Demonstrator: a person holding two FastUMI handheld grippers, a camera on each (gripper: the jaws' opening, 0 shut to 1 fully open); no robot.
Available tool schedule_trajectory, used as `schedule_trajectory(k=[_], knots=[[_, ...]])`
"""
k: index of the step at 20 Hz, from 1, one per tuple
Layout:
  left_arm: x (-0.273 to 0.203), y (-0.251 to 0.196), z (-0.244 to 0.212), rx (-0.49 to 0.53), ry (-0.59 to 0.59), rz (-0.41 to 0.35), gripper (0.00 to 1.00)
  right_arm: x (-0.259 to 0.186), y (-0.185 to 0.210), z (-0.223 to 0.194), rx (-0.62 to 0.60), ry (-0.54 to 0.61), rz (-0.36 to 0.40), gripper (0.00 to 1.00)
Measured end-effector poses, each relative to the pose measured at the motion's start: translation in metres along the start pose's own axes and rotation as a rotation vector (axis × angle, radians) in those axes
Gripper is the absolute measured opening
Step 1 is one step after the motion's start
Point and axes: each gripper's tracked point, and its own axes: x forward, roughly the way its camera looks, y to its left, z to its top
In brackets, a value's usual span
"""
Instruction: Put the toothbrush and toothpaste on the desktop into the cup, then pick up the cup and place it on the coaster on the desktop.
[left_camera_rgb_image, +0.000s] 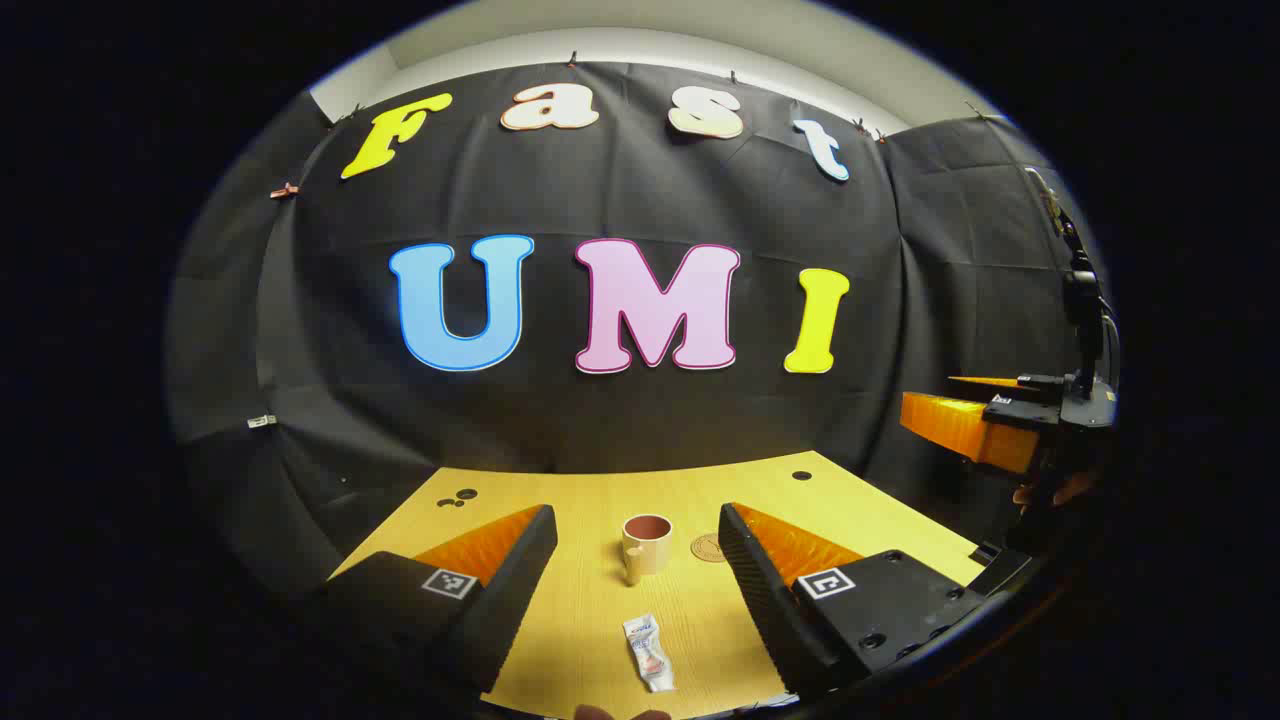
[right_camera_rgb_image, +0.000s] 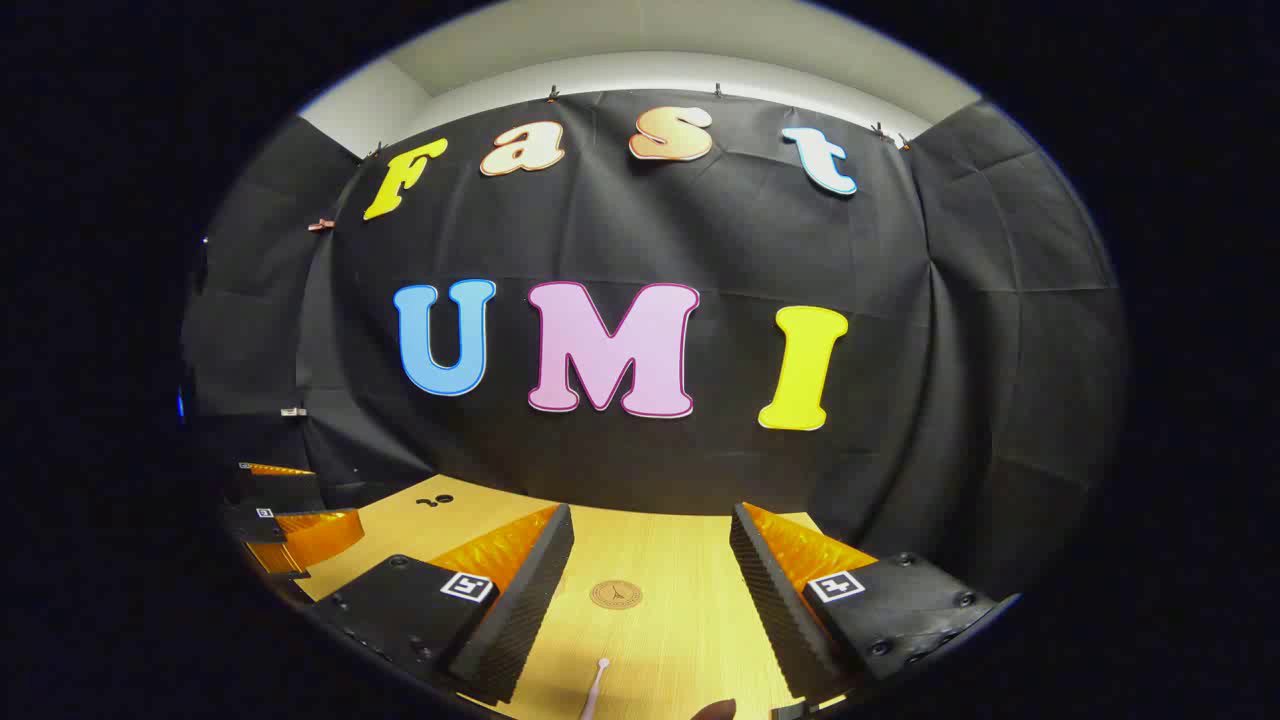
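Note:
A beige cup (left_camera_rgb_image: 646, 543) with a reddish inside stands upright in the middle of the wooden desktop (left_camera_rgb_image: 600, 490). Just right of it lies a round brown coaster (left_camera_rgb_image: 707, 547), also seen as the coaster (right_camera_rgb_image: 616, 594) in the right gripper view. A small white toothpaste tube (left_camera_rgb_image: 649, 652) lies flat nearer to me. My left gripper (left_camera_rgb_image: 637, 520) hangs open above the desk, with cup and tube between its fingers' lines. My right gripper (right_camera_rgb_image: 652, 520) is open too. The tip of a white toothbrush (right_camera_rgb_image: 596, 685) lies below it. The right gripper (left_camera_rgb_image: 985, 415) shows at the far right.
Black cloth walls close the booth behind and beside the desk. Small dark holes (left_camera_rgb_image: 457, 497) mark the desktop's far left, and another hole (left_camera_rgb_image: 801, 475) its far right. The left gripper (right_camera_rgb_image: 290, 520) appears at the left edge of the right gripper view.

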Motion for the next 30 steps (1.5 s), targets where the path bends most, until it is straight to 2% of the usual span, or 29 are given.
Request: schedule_trajectory(k=[11,19,23,29,30], knots=[[0.010,-0.002,-0.002,0.039,0.009,0.009,1.00,0.010,-0.005,-0.011,-0.007,0.021,0.002,0.97],[0.014,-0.003,-0.016,0.023,0.042,0.002,1.00,0.009,-0.005,-0.017,-0.008,0.037,0.005,0.97],[0.029,-0.001,-0.064,-0.016,0.185,-0.019,1.00,0.003,-0.007,-0.030,-0.006,0.071,0.000,0.97],[0.058,-0.002,-0.176,-0.197,0.508,-0.040,0.97,-0.007,-0.017,-0.057,0.018,0.143,-0.015,0.97],[0.062,-0.001,-0.197,-0.198,0.560,-0.042,0.84,-0.008,-0.019,-0.062,0.019,0.153,-0.018,0.97]])
